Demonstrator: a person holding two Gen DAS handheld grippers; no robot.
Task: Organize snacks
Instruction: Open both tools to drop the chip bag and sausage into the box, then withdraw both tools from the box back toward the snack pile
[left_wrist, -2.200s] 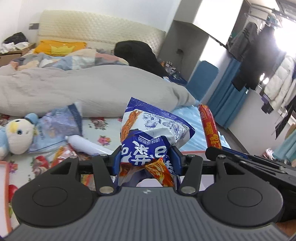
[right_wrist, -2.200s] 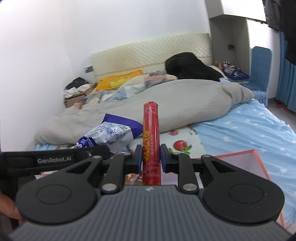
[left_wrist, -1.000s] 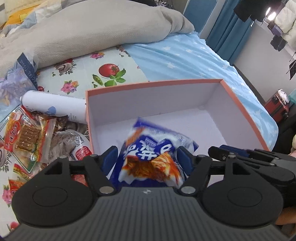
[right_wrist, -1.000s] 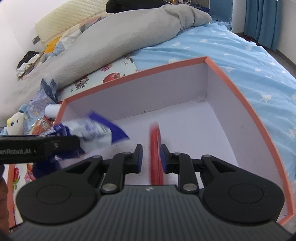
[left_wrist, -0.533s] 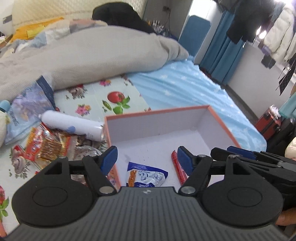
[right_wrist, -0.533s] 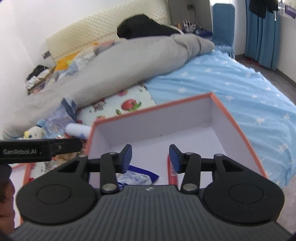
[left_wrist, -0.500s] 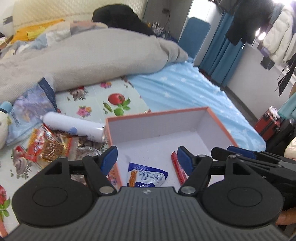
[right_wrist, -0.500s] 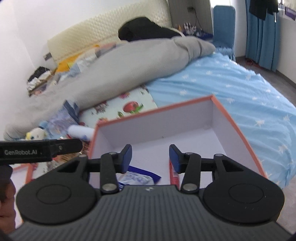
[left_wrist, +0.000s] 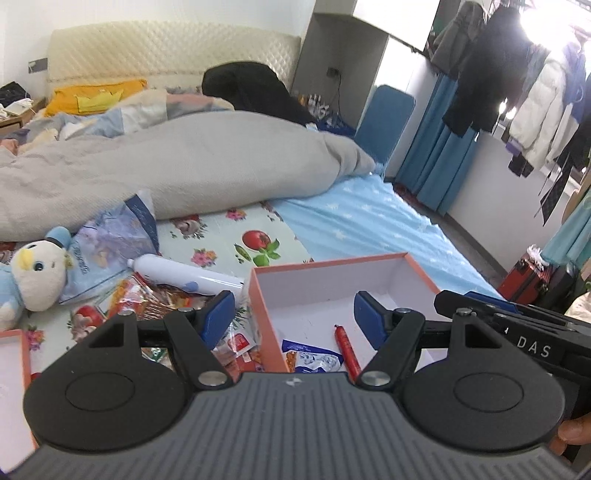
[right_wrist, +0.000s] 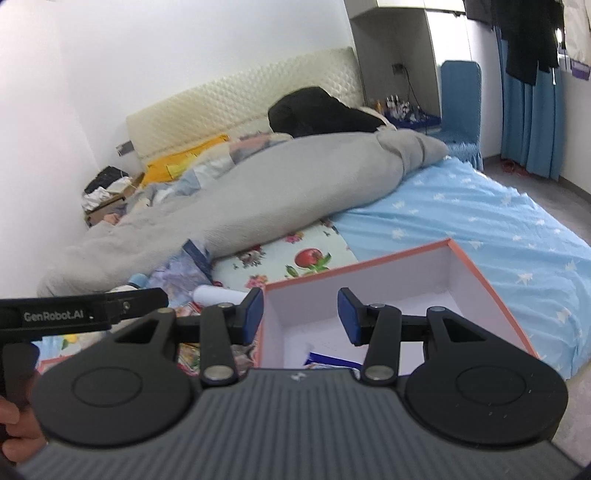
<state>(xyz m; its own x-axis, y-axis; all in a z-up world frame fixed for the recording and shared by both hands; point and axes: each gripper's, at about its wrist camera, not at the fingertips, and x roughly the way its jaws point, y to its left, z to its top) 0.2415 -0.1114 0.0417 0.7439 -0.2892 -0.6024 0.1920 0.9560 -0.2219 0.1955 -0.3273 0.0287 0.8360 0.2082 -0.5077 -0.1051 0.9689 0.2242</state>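
Grippers, left (left_wrist: 293, 314) and right (right_wrist: 301, 314), gape empty above the box (left_wrist: 269, 269). Snacks (left_wrist: 147, 295) at nine o'clock overlap; a careless pinch could drag several.

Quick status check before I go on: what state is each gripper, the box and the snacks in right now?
Left gripper: open, empty.
Right gripper: open, empty.
Orange-rimmed box: open-topped, on the bed.
Blue snack bag: lying in the box.
Red sausage stick: lying in the box beside the bag.
Loose snack packets: outside the box.
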